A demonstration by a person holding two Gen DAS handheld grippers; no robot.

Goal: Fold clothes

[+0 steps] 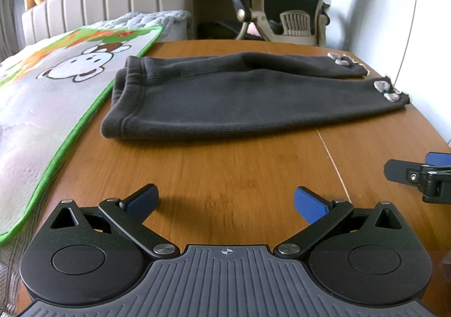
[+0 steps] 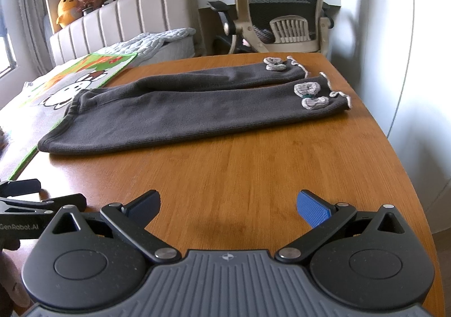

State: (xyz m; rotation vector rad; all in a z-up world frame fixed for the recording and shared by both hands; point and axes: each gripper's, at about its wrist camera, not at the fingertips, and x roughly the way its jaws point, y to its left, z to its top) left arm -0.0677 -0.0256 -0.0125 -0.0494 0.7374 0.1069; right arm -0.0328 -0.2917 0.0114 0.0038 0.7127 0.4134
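A pair of dark grey fleece trousers [image 1: 239,100] lies flat on the wooden table [image 1: 225,170], waistband to the left, legs side by side to the right, with grey bows at the cuffs [image 2: 310,94]. The trousers also show in the right wrist view [image 2: 183,111]. My left gripper [image 1: 225,204] is open and empty, low over the table in front of the trousers. My right gripper [image 2: 228,207] is open and empty, also short of the trousers; it shows at the right edge of the left wrist view [image 1: 417,173]. The left gripper shows at the left edge of the right wrist view [image 2: 31,198].
A cartoon mat with a green border [image 1: 50,97] lies over the table's left side, touching the waistband. An office chair [image 2: 284,4] stands behind the table. A bed with a padded headboard [image 1: 107,4] is at the back left. A white wall runs along the right.
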